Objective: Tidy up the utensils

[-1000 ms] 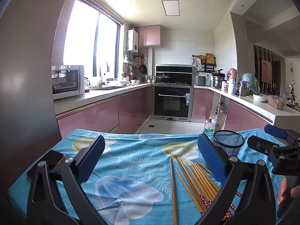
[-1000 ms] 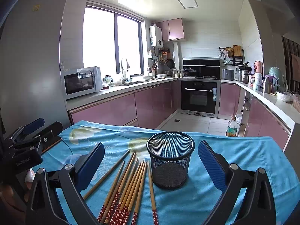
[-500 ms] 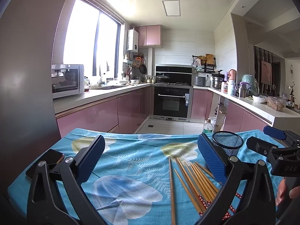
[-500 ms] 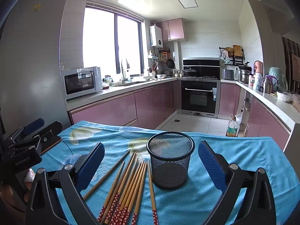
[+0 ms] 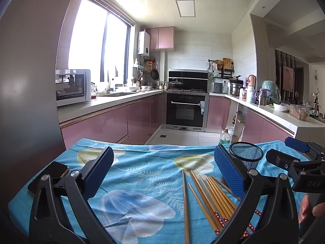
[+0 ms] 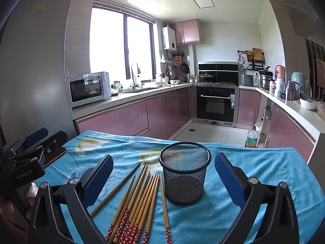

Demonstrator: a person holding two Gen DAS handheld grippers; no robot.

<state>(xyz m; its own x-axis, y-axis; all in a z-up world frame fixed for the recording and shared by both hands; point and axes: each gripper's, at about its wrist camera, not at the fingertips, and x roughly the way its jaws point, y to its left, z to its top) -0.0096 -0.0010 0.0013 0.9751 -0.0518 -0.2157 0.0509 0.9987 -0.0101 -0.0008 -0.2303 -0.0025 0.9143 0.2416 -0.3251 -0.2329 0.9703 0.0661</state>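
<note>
Several wooden chopsticks [image 6: 140, 201] with red patterned ends lie side by side on the blue floral tablecloth [image 6: 254, 168], just left of an upright, empty black mesh cup [image 6: 184, 175]. In the left wrist view the chopsticks [image 5: 211, 197] lie right of centre and the mesh cup [image 5: 246, 157] stands behind my right finger. My left gripper [image 5: 162, 174] is open and empty above the cloth. My right gripper [image 6: 163, 178] is open and empty, its jaws either side of the cup and chopsticks, held back from them. Each gripper shows at the edge of the other's view.
A dark phone [image 5: 49, 174] lies on the cloth's left edge. The table's far edge drops to the kitchen floor, where a plastic bottle [image 6: 250, 138] stands. Pink cabinets, an oven [image 6: 216, 103] and a microwave [image 6: 87, 88] stand beyond. A grey fridge wall [image 6: 34, 71] rises on the left.
The left wrist view has shifted slightly, with the left gripper drifting a little. The right gripper has not moved. Both stay open.
</note>
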